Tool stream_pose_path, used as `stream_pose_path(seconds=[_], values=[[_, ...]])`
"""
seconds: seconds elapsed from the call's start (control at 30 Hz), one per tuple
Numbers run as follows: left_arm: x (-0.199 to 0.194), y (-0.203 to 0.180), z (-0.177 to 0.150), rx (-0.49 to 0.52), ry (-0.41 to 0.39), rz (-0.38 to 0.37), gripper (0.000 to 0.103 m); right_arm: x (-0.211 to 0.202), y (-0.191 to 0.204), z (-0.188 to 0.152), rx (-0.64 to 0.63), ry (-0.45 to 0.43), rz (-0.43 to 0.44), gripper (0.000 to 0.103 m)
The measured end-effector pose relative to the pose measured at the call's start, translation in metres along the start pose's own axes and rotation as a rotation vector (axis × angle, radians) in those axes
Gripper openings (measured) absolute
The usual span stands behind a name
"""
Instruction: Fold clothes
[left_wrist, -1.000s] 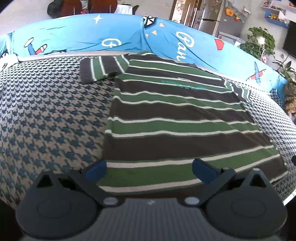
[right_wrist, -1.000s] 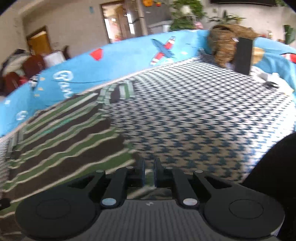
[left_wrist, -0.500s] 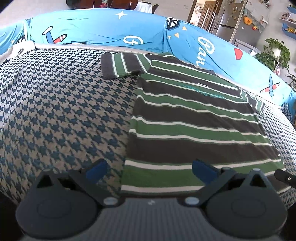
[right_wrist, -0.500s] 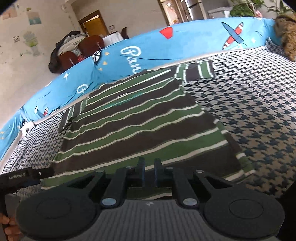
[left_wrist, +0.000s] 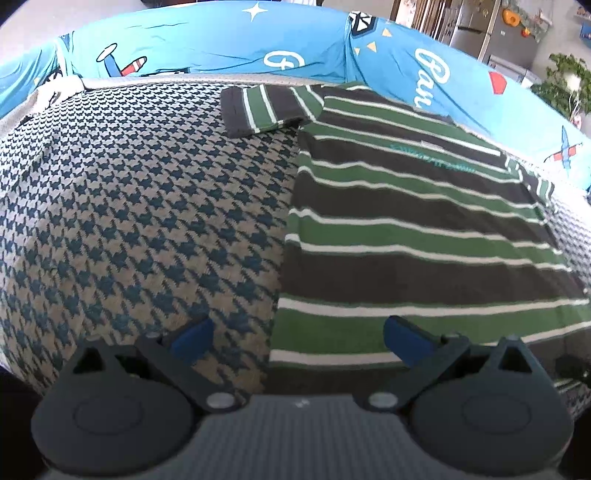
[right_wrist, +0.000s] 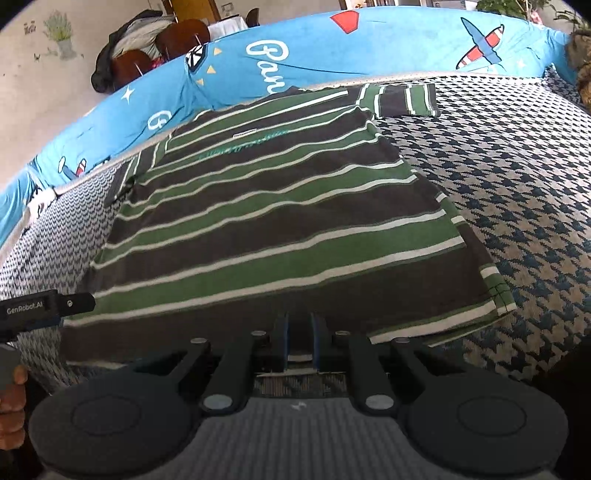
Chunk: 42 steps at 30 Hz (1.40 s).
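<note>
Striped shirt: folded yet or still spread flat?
Spread flat. The striped shirt lies full length on the houndstooth cover, both short sleeves out to the sides, hem unfolded, no layer doubled over.

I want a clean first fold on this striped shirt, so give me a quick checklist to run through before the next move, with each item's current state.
1. Striped shirt lies flat, face up on the houndstooth cover: ok.
2. Both sleeves spread outward: ok.
3. Left gripper open over the hem's left corner: ok.
4. Right gripper nearly closed at the hem; grip on fabric: cannot tell.
5. Nothing lying on the shirt: ok.
6. Hem straight, no bunching: ok.
</note>
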<state>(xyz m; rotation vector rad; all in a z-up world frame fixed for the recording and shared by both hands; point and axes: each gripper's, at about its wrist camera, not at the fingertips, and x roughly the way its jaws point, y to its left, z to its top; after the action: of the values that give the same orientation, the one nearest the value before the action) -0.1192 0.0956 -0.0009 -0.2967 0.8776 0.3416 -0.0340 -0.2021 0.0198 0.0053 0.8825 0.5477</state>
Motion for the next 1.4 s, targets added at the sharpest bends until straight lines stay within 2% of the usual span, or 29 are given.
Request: stream_pose_path(seconds=[0.13,0.3,0.47,0.73,0.93,1.2,1.33,1.4], values=[[0.000,0.000,-0.001,0.010,0.016,0.023,0.103,-0.002,0.002,-0.002,-0.004,0.017,-0.007,0.013],[-0.005,0.013,0.003,-0.061,0.006,-0.007,0.103,-0.007,0.005,-0.002,0.000,-0.001,0.018,0.017],[-0.009,0.024,0.010,-0.118,-0.013,-0.031,0.103,-0.013,0.023,-0.001,-0.074,-0.052,0.111,0.017],[-0.021,0.036,0.024,-0.157,-0.049,-0.089,0.103,-0.003,0.079,-0.003,-0.234,-0.019,0.326,0.017],[-0.029,0.046,0.032,-0.177,-0.068,-0.102,0.103,0.010,0.131,-0.007,-0.365,0.016,0.417,0.017],[-0.034,0.057,0.034,-0.219,-0.080,-0.087,0.103,0.023,0.179,-0.020,-0.547,0.028,0.437,0.020],[-0.034,0.060,0.033,-0.233,-0.081,-0.081,0.103,0.026,0.192,-0.027,-0.623,0.012,0.421,0.036],[-0.034,0.060,0.033,-0.234,-0.082,-0.081,0.103,0.027,0.200,-0.031,-0.672,-0.003,0.409,0.037]])
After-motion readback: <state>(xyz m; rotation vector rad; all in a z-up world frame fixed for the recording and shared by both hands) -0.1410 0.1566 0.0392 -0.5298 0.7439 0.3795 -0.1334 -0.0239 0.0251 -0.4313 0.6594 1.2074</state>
